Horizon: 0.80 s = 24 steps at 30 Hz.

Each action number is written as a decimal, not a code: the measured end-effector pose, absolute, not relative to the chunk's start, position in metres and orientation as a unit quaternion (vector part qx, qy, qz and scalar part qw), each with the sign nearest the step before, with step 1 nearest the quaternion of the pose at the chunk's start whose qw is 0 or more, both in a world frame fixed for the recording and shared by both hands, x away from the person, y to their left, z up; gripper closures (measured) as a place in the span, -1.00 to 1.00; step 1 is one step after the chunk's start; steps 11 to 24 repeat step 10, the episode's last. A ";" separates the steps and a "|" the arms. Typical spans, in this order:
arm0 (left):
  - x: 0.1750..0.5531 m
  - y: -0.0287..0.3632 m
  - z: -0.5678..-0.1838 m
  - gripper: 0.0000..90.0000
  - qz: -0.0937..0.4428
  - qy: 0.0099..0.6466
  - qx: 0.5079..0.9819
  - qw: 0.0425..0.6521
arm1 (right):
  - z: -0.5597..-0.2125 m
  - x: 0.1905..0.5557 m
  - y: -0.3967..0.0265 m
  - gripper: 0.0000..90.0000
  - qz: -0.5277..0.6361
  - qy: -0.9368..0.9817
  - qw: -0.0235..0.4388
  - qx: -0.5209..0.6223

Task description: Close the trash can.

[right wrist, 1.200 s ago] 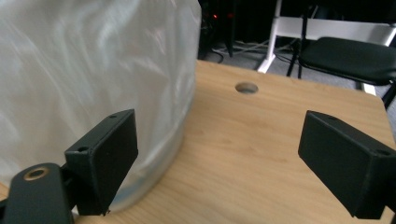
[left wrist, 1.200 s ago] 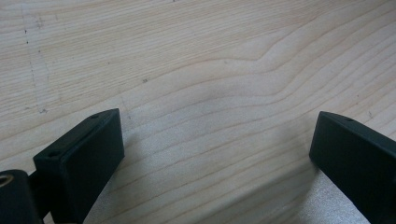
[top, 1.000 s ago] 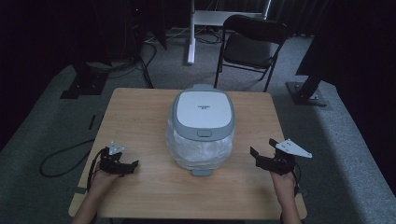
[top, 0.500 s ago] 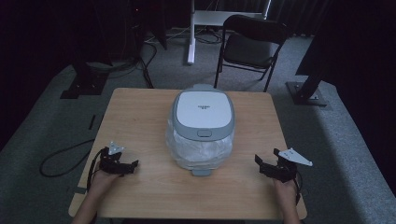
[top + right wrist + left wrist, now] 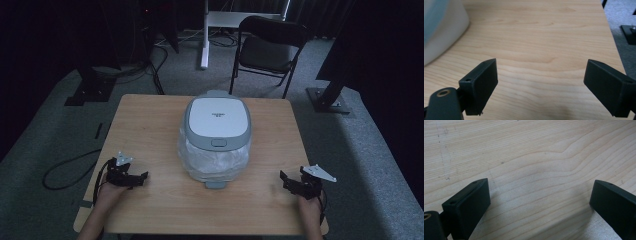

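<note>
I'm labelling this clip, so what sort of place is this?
Probably a studio or lab set up for recording, not a home: one wooden table on grey carpet, black curtains around it, and stand bases with cables on the floor.

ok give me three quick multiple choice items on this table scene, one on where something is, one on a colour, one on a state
1. Where does the bin stand on the table?
A. at the near left corner
B. about the middle, between the two grippers
C. at the far right edge

2. What colour is the flat panel on the bin's lid?
A. white
B. red
C. black

3. How do the jaws of the left gripper and right gripper stand?
A. both wide apart, nothing between them
B. both shut on the bin
C. left shut, right open

Answers: 1 B, the high view shows it central with a gripper to each side. 2 A, the panel is white in a grey rim. 3 A, both gripper views show bare wood between the jaws.
</note>
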State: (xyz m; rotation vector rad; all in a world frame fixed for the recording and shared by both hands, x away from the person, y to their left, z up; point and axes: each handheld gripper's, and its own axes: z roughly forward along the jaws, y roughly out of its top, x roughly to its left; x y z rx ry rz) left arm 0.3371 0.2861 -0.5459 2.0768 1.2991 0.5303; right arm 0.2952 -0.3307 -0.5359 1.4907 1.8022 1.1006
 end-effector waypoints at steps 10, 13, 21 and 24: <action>0.337 0.286 -0.546 -0.91 0.201 0.493 0.787 0.313 | -0.547 0.297 -0.326 -0.74 0.381 0.682 0.279 0.558; 0.337 0.286 -0.546 -0.91 0.201 0.493 0.787 0.313 | -0.547 0.297 -0.326 -0.74 0.381 0.682 0.279 0.558; 0.337 0.286 -0.546 -0.91 0.201 0.493 0.787 0.313 | -0.547 0.297 -0.326 -0.74 0.381 0.682 0.279 0.558; 0.337 0.286 -0.546 -0.91 0.201 0.493 0.787 0.313 | -0.547 0.297 -0.326 -0.74 0.381 0.682 0.279 0.558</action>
